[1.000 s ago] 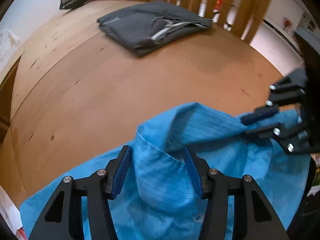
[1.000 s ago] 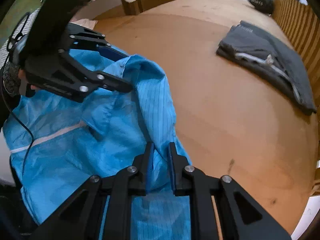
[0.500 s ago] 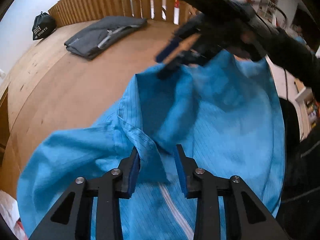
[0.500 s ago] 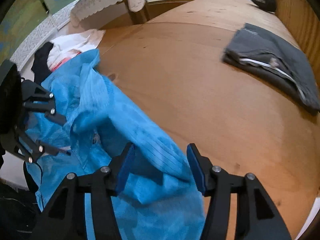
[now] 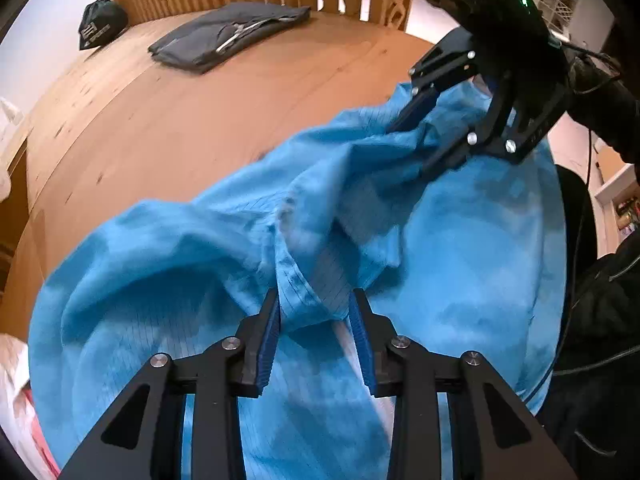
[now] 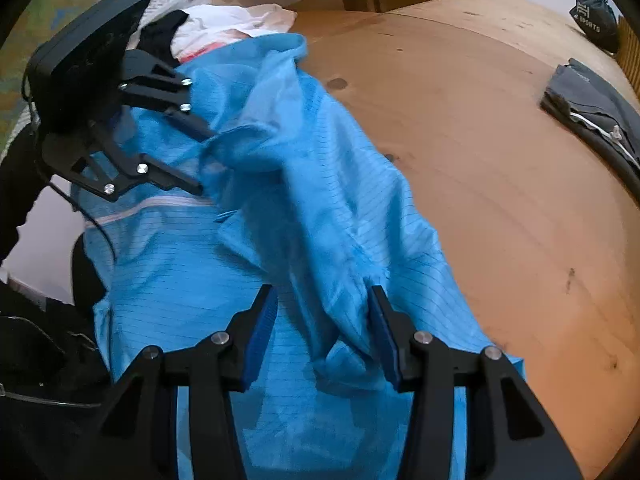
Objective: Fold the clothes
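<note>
A crumpled bright-blue, thin-striped fabric jacket with a pale zipper strip (image 5: 400,240) lies bunched over the near edge of the round brown wooden table (image 5: 200,128), filling the lower half of both wrist views. In the left wrist view the left gripper (image 5: 316,322) sits at 6 o'clock, its blue-padded jaws partly apart with a folded collar-like flap of the jacket between them; the flap touches the left pad, but whether the pads truly pinch it cannot be told. Its jaws have narrowed over the last moment. The right gripper (image 6: 324,320), at 6 o'clock in its own view, has just been closing slightly from a wider spread; a ridge of blue cloth stands between its jaws and leans on the right pad, with a clear gap to the left pad, so it clamps nothing. A folded dark-grey garment with a light drawstring (image 5: 228,36) rests on the table at 11 o'clock in the left view, well apart from the jacket, and a small black drawstring bag with white lettering (image 5: 102,26) sits beyond it at 10 o'clock. White and pink cloth (image 6: 224,28) lies past the jacket at 11 o'clock in the right view.
</note>
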Demonstrator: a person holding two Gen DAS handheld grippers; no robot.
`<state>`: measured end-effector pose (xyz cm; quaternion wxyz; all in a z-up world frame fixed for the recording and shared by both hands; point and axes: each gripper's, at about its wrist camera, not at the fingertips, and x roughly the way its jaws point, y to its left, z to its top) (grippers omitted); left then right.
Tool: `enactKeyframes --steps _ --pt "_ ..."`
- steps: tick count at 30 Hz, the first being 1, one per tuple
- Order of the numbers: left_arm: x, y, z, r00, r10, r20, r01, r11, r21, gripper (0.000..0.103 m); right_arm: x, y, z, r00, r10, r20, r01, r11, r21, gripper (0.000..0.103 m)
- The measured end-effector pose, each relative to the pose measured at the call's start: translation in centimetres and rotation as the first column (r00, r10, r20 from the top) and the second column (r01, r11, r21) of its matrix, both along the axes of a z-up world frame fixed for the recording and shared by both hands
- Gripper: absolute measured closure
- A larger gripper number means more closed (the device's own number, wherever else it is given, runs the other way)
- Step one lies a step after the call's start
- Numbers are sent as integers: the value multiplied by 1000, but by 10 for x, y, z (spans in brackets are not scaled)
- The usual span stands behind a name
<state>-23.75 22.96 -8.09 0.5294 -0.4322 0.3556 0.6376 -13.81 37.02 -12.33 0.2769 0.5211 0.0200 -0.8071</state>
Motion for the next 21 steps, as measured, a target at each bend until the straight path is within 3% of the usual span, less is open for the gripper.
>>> enactKeyframes --steps 7,9,12,13,15,16,21 --pt "-8 40 1 999 -43 -15 43 999 -23 65 3 17 9 1000 -20 1 20 994 -105 61" --pt "-10 47 -1 999 -46 -14 46 999 -26 72 6 21 10 1000 -19 9 20 990 -136 62" --pt "2 23 -11 997 -83 9 83 996 -32 81 5 25 11 1000 -23 -2 23 989 -147 63" --pt "3 18 -14 996 -89 25 90 995 -42 81 4 25 10 1000 -29 -4 28 989 -146 66" --pt "3 7 -19 996 -77 51 79 995 -56 81 -1 26 9 999 -42 -7 40 989 -141 88" --pt "1 0 -22 997 -48 57 51 997 -60 81 -4 26 7 999 -48 -6 47 989 -141 94" --pt "-7 -24 -20 997 21 79 -20 1000 -17 84 -12 12 -2 999 -42 19 44 993 -105 97"
